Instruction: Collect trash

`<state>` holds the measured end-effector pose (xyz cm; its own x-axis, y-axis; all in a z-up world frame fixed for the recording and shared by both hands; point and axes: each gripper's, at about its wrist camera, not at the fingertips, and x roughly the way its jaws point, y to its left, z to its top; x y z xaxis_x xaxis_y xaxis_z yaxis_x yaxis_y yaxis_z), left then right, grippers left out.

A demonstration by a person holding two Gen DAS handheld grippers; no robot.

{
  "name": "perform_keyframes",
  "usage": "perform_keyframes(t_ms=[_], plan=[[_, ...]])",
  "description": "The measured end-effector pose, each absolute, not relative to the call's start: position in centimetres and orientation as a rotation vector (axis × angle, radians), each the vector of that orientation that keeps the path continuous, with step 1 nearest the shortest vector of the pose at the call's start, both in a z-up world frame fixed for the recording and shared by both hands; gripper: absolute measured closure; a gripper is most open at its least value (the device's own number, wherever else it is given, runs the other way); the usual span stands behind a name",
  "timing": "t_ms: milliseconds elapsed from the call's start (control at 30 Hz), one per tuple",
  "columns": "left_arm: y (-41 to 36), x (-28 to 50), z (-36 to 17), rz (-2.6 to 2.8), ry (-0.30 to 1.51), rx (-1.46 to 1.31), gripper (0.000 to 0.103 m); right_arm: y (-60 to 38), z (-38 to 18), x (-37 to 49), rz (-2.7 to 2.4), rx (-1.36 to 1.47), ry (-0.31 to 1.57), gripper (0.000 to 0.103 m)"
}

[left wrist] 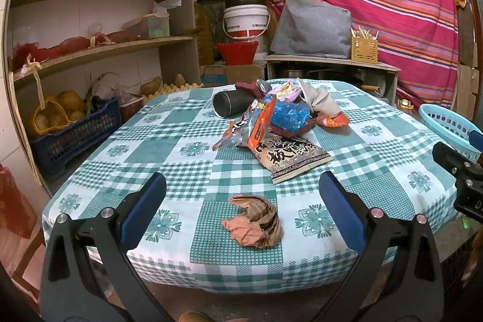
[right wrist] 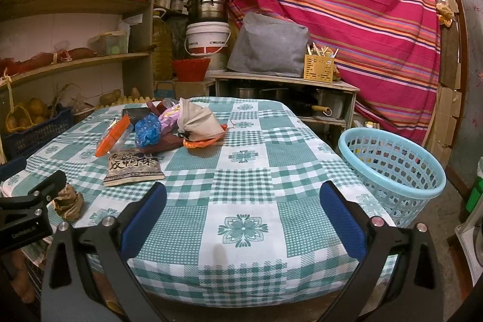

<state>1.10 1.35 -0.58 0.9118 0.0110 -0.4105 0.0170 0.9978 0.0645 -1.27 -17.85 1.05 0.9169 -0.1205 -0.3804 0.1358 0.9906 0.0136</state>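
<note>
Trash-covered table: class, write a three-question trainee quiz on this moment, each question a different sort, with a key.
1. True or false: the left gripper is shut on the crumpled brown paper.
2. Multiple choice: the light blue basket stands (A) on the table, (B) on the floor by the table's right side, (C) on a shelf.
3. Fill in: the trash piece lying nearest the left gripper is the ____.

Key: 1 false, its jaws are open with the paper lying between them on the cloth; 2 B; 3 crumpled brown paper.

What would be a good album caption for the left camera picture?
Open left gripper poised over a crumpled brown paper ball on the checked tablecloth.
</note>
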Motion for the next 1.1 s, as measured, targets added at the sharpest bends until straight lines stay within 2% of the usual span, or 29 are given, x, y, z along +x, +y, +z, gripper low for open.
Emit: perform_keyframes(t_ms=[1100], plan=[[0.93, 0.85, -0.42, 0.000, 0.424, 0.066, 0.005, -18.42, 1.06, -1.30, -0.137, 0.036, 0.389, 0.004]])
